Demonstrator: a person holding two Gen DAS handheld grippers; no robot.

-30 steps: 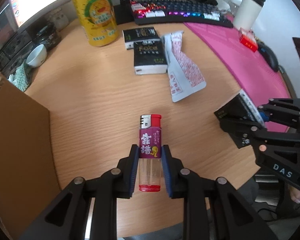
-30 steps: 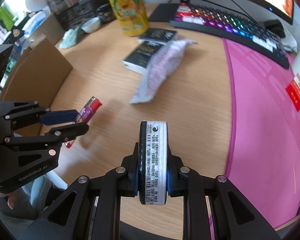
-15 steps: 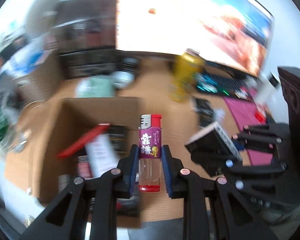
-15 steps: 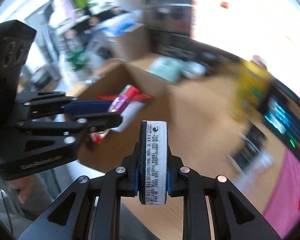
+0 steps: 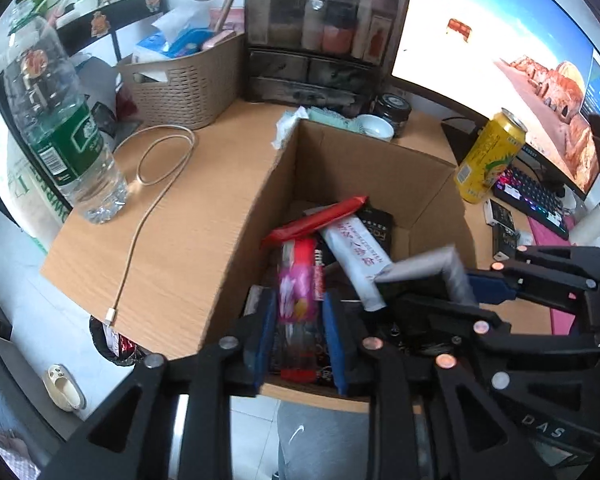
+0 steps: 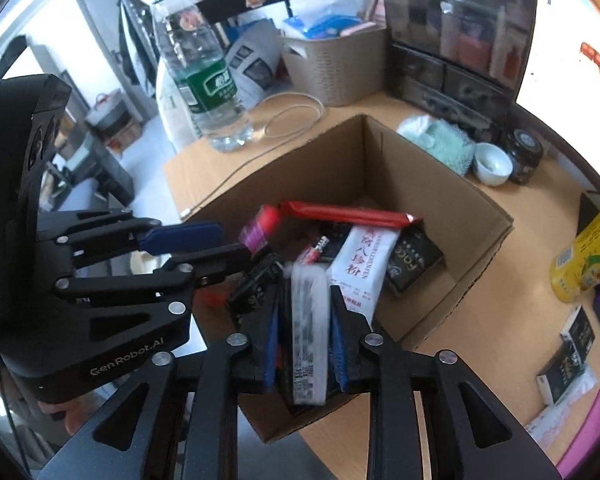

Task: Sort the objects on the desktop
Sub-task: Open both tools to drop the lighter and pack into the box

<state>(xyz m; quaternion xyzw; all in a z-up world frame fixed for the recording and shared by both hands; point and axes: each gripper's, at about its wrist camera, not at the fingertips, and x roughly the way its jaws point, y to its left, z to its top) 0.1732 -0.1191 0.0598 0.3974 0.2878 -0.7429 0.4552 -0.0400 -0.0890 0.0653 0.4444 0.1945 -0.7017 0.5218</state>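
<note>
Left gripper (image 5: pixel 298 316) just opened, lighter (image 5: pixel 298 296) loose between jaws, right gripper (image 6: pixel 306 328) likewise releasing tissue pack (image 6: pixel 308 332), both over cardboard box (image 5: pixel 260 216)

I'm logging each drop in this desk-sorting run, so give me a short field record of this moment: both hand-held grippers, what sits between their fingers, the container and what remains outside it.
left hand-held gripper: jaws just been opening, blurred purple-labelled red-capped lighter between them, pads apart from it
right hand-held gripper: jaws just been opening, black-and-white tissue pack between them, loose
container: open brown cardboard box, both grippers above it
box contents: red wrapper, white packet, black pack
outside the box: yellow pineapple drink can, clear water bottle
</note>
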